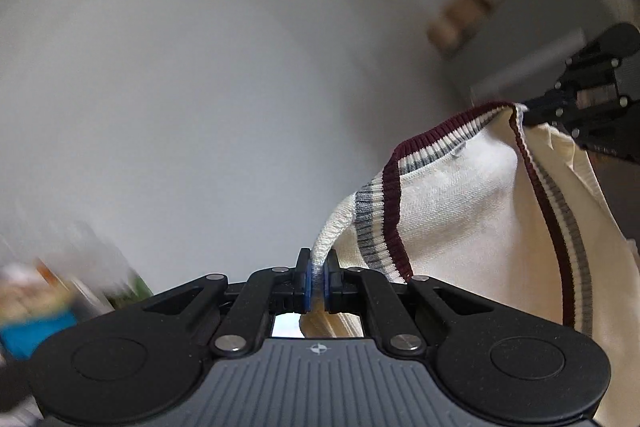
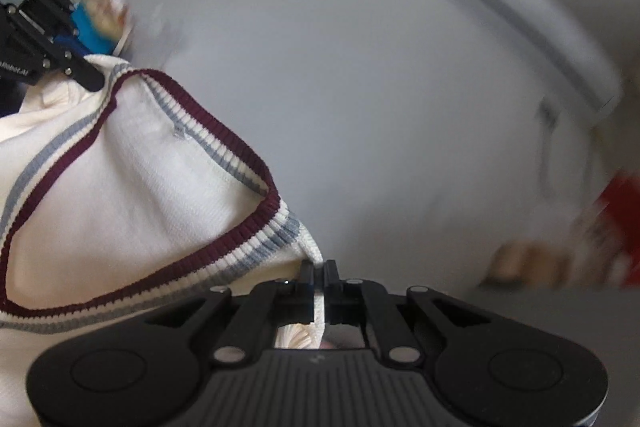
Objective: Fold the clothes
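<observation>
Cream sweater [image 1: 460, 211] is soft knit cloth, ribbed at its maroon-striped collar [image 1: 394, 203]; left gripper [image 1: 317, 277] is matt black plastic.

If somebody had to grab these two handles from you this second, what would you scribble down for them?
Left gripper: shut on the cream sweater, pinching the fabric beside the maroon-and-grey striped neckline.
Right gripper: shut on the same sweater at the other side of the neckline.
The sweater hangs between the two grippers, lifted up, with the neck opening sagging open between them. The background is blurred, so where the table lies I cannot tell.
Done: sweater picked up at both sides of the neckline.
Left: lay it flat and make every fold; none shows yet.
</observation>
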A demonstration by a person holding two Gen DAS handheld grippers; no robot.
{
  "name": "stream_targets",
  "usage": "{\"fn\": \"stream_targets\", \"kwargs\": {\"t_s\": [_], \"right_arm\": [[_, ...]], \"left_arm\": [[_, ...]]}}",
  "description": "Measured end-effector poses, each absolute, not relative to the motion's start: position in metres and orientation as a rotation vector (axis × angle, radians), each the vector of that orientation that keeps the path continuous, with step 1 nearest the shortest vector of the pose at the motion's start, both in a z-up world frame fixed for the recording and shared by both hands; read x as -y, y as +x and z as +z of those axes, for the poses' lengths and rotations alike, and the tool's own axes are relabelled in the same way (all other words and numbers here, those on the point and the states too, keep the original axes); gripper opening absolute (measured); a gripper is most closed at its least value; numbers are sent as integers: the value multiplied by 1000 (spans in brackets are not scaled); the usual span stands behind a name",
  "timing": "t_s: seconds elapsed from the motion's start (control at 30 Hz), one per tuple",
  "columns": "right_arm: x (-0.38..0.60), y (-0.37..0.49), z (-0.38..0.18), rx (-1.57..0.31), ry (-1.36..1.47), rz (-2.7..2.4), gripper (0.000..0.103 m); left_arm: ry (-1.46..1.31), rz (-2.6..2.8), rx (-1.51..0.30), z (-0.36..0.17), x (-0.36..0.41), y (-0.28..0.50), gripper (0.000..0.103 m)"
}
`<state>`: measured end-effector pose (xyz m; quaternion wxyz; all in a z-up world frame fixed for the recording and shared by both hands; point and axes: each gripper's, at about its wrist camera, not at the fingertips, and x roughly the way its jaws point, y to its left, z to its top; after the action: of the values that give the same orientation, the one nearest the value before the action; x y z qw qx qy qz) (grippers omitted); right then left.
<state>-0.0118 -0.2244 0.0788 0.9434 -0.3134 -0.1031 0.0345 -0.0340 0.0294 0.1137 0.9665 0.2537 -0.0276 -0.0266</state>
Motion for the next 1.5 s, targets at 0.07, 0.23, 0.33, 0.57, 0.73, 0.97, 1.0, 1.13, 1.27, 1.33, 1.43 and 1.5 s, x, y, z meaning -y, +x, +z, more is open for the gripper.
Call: {"fn": "stream_targets", "kwargs": {"t_s": [0.07,0.23,0.33,0.57,0.73,0.97,1.0,1.13,1.27,1.33,1.43,1.5], "right_arm": [[218,21,49,127,-665,91,3],[200,105,-23,-25,-673,109,3],[186,147,-53,-49,-657,97,3],[164,208,-67,-45,-572,129,3],[151,232,-119,-164,-640,190,3],[164,242,-147,-352,-508,277,11],[167,243,-150,-378,-487,288,17],[187,241,-152,-436,-375,303,32],[208,210,-152,-435,-299,320,38],[213,183,-156,-429,-287,344,43],[222,144,-163,-420,-269,379,45],[228,118,-168,-415,-256,402,47]], "left_arm": [[498,-69,-21,80,-37,-2,5],[434,-83,-178,-5,-55,76,5],[414,-54,-227,-44,-62,115,5],[348,11,-243,-59,-81,163,5],[417,-37,-358,-107,-78,176,5],[276,-113,-479,-131,-99,165,21],[271,-107,-478,-131,-102,161,26],[246,-65,-465,-125,-121,142,37],[177,-39,-446,-114,-142,116,37],[153,-62,-437,-110,-144,98,39],[149,-100,-413,-107,-138,60,46],[156,-128,-409,-109,-132,35,47]]}}
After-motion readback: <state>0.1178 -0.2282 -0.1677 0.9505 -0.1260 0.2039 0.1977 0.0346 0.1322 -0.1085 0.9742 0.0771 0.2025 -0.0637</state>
